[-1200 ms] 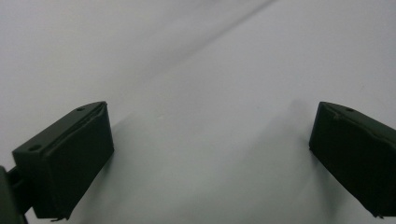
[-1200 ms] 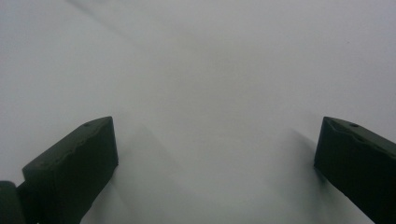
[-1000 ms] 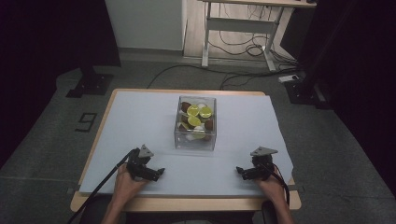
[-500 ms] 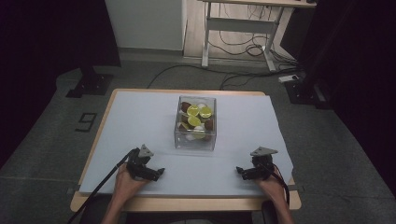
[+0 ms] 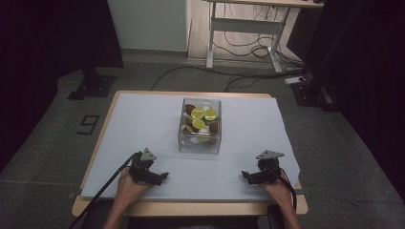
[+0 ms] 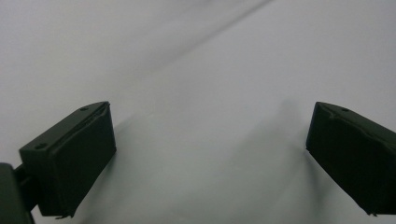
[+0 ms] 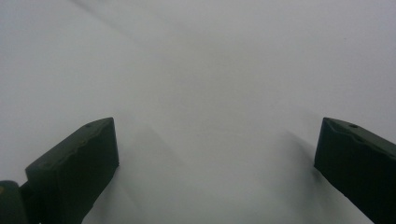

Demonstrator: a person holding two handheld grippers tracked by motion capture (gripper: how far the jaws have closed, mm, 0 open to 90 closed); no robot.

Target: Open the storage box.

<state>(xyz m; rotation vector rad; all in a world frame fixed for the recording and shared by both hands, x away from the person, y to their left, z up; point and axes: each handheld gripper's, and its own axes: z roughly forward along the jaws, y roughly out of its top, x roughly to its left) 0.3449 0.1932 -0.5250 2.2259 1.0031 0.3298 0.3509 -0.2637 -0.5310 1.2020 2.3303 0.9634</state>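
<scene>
Nothing has shifted over the last second: the left tool (image 5: pixel 161 176) and the right tool (image 5: pixel 245 174) rest where they were on the pale sheet (image 5: pixel 143 124) near the desk's front edge, each with its jaws wide apart and nothing between them, so the work looks not yet begun. The clear box (image 5: pixel 200 125), holding lime halves (image 5: pixel 197 113) and brown and white pieces, stands at the middle of the desk (image 5: pixel 191 208), well apart from both tools. The sheet between them lies bare, so either reach looks unobstructed.
</scene>
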